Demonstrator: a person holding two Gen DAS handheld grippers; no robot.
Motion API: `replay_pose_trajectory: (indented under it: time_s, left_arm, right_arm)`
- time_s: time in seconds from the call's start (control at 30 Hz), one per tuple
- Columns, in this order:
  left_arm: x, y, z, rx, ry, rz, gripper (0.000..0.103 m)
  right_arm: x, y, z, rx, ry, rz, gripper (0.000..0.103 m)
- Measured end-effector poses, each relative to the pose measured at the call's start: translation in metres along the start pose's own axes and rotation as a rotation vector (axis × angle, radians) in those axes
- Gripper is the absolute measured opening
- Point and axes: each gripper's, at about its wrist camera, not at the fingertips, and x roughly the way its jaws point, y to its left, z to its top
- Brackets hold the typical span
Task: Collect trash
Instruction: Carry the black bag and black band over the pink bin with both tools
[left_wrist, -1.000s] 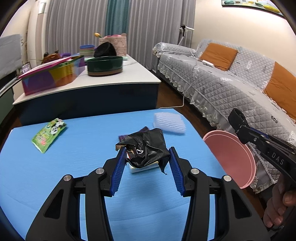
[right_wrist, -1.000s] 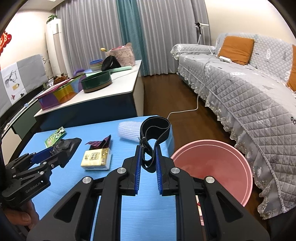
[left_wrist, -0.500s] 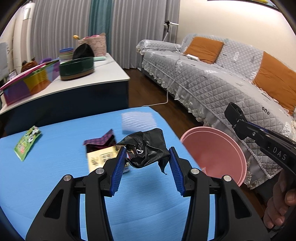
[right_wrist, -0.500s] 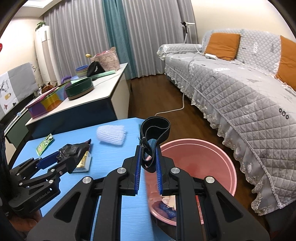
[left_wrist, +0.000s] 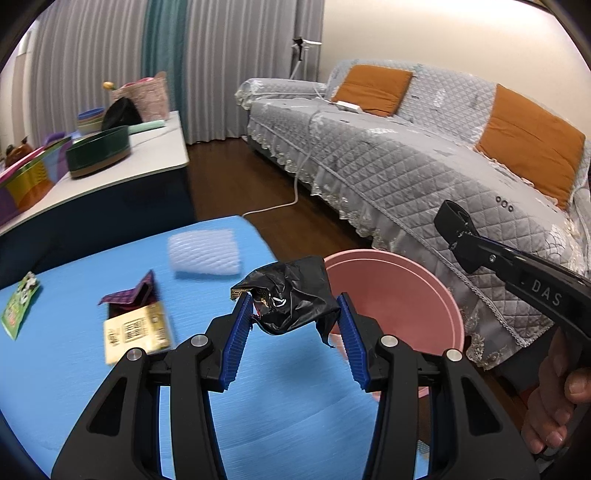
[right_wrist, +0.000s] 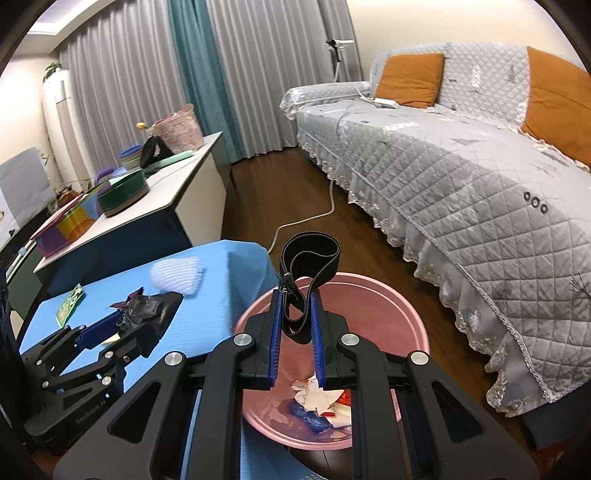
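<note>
**Two pieces in hand at the bin, four left on the table**

Over the round pink plastic bin (right_wrist: 388, 295), your right gripper (right_wrist: 297, 314) has its blue-padded jaws narrowed onto a looped black elastic strap (right_wrist: 310, 251); the loop stands up above the fingertips, directly above the bin's mouth. Inside the bin: white paper scraps, something blue, something red. So part of the collecting is done.

Your left gripper (left_wrist: 295, 314) holds a crumpled black plastic wrapper (left_wrist: 291, 295) between its pads, jaws about half closed on it. It hangs over the right edge of the blue table (left_wrist: 258, 406), just beside the bin rim (left_wrist: 454, 306), not clearly over the opening.

Left on the table:
- white foam net sleeve (left_wrist: 205, 251), near the far edge
- purple patterned foil wrapper (left_wrist: 129, 295), touching the next item
- pale yellow carton with a printed code (left_wrist: 136, 332)
- green snack packet (left_wrist: 18, 306), far left, well apart from the rest

Judgement: roughly midway. The strap looks ready to drop once you open the right jaws. The black wrapper likely needs carrying further right before release. Four pieces then remain, the green packet being the longest reach.
</note>
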Motion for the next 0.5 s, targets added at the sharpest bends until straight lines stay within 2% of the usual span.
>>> replay_pose_trajectory:
  time_s: [0.5]
  left_arm:
    - [0.022, -0.035, -0.001, 0.062, 0.024, -0.086, 0.046]
  right_arm:
    - [0.005, -0.025, 0.001, 0.043, 0.016, -0.021, 0.015]
